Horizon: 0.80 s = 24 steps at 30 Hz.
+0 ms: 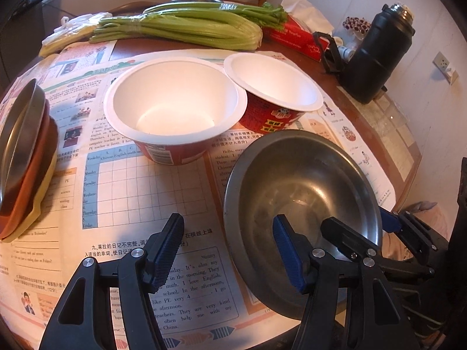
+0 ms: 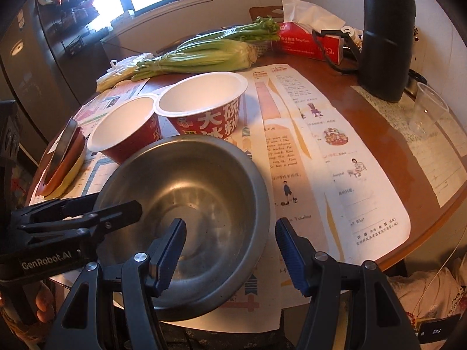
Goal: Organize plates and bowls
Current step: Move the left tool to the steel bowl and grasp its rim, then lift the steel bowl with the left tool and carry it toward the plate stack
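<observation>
A steel bowl (image 1: 303, 180) (image 2: 186, 186) sits upright near the table's front edge. My left gripper (image 1: 227, 250) (image 2: 113, 201) is open and straddles its left rim, one finger inside and one outside, pads apart from the metal. My right gripper (image 2: 230, 250) (image 1: 362, 224) is open across the right rim in the same way. Behind the steel bowl stand two empty red paper bowls with white insides, one to the left (image 1: 175, 102) (image 2: 122, 125) and one to the right (image 1: 274, 81) (image 2: 204, 96). At the far left lies a stack of plates (image 1: 26, 151) (image 2: 67, 154), steel on red on yellow.
Printed paper sheets (image 1: 140, 192) cover the round wooden table (image 2: 367, 116). At the back lie celery (image 1: 181, 26), a red tissue box (image 2: 309, 43) and a black flask (image 2: 385, 35). A clear plastic cup (image 2: 426, 110) stands at the right. The table edge runs just below the steel bowl.
</observation>
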### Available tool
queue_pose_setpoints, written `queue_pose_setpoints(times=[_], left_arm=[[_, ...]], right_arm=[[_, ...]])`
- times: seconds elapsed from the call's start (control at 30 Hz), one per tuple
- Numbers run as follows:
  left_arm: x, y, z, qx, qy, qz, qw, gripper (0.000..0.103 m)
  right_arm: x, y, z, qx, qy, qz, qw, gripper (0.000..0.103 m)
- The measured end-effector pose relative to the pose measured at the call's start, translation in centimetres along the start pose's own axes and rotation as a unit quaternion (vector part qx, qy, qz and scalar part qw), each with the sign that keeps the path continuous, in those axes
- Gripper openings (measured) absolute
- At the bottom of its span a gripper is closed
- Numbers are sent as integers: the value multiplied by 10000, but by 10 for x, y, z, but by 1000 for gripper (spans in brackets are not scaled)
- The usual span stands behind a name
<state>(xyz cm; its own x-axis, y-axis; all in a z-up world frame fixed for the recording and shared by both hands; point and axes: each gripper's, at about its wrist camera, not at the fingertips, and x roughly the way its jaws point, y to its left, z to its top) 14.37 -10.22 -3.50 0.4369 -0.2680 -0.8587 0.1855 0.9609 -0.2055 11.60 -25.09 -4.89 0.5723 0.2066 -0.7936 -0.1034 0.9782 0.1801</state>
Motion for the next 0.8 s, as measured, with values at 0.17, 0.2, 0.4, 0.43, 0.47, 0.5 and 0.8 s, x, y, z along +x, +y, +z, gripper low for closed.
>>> queue_pose_setpoints(times=[0.17, 0.2, 0.4, 0.43, 0.47, 0.5, 0.8], left_arm=[[1, 0, 1, 12, -2, 32, 10000, 65], [1, 0, 2, 13, 0, 45, 10000, 65], [3, -3, 1, 25, 48, 24, 10000, 51], [3, -3, 1, 30, 57, -4, 10000, 49], [3, -4, 1, 28, 71, -65, 9999, 46], [3, -4, 1, 18, 88, -146, 9999, 43], [-14, -3, -7, -1, 28, -232, 9997, 37]], right_arm=[[4, 2, -2, -84, 38, 13, 10000, 61], [5, 3, -2, -105, 18, 21, 9999, 59], [7, 6, -3, -285, 71, 356, 9989, 53], [7, 6, -3, -295, 70, 355, 9989, 53], [7, 6, -3, -287, 71, 363, 9989, 53], [6, 6, -3, -292, 66, 361, 9989, 53], [-3, 21, -5, -514, -6, 326, 9981, 52]])
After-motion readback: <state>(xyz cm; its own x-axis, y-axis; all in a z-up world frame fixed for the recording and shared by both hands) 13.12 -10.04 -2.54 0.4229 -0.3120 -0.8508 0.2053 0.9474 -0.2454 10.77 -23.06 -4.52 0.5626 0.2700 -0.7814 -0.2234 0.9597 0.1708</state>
